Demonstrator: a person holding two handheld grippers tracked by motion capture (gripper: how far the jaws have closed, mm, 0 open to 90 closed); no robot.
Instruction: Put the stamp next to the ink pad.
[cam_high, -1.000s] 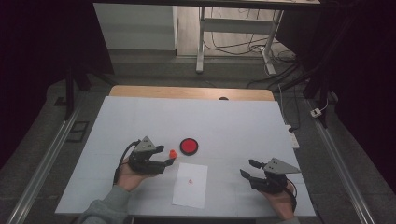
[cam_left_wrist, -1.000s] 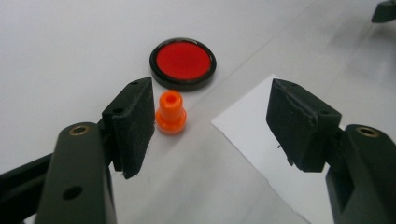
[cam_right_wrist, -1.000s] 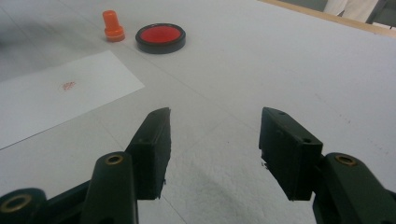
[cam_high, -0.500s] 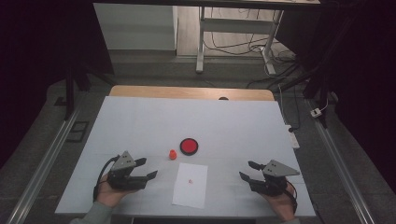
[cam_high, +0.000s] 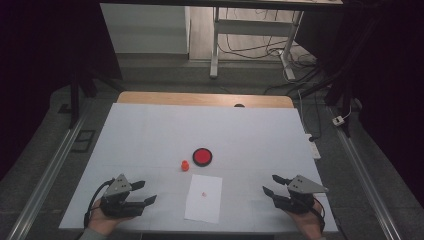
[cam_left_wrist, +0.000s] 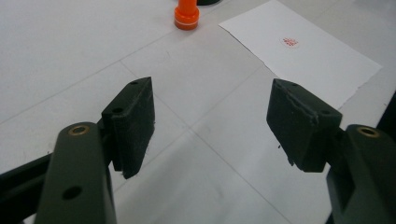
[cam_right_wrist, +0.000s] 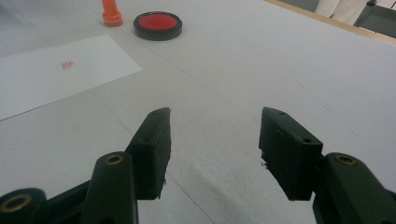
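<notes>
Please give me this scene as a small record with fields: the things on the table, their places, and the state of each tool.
stamp: small orange plastic stamp, upright, beside the ink pad, apart from both tools
ink pad: round red ink pad in a black case, lid off
paper: white paper sheet with a small red print near its middle
table: white table top
left tool: open, holds nothing, near the front left edge
right tool: open, holds nothing, near the front right edge
</notes>
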